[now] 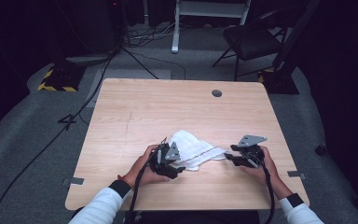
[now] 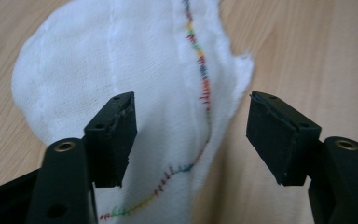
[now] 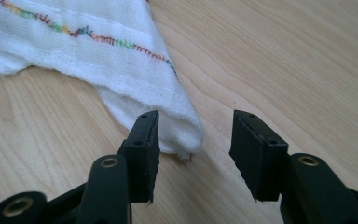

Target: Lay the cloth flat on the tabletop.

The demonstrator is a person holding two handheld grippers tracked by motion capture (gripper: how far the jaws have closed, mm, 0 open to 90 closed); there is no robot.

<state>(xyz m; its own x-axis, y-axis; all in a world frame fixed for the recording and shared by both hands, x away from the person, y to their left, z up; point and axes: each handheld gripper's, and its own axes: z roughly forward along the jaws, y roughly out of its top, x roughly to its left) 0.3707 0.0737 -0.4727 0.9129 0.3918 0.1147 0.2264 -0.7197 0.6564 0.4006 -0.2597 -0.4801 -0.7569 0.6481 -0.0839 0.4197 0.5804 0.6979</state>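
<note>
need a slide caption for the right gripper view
Open right gripper poised at the corner of a white cloth on the wooden table.

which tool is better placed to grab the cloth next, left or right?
Right, probably. The right tool is open with the white cloth's pointed corner lying just at its gap, easy to pinch. The left tool is also open, but sits over the cloth's flat middle, where there is no edge to grip.

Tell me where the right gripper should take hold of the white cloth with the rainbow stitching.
Grip the white cloth with rainbow stitching at its pointed folded corner, coming in low along the wooden table. That corner juts toward the open right gripper and looks thick enough to pinch.
</note>
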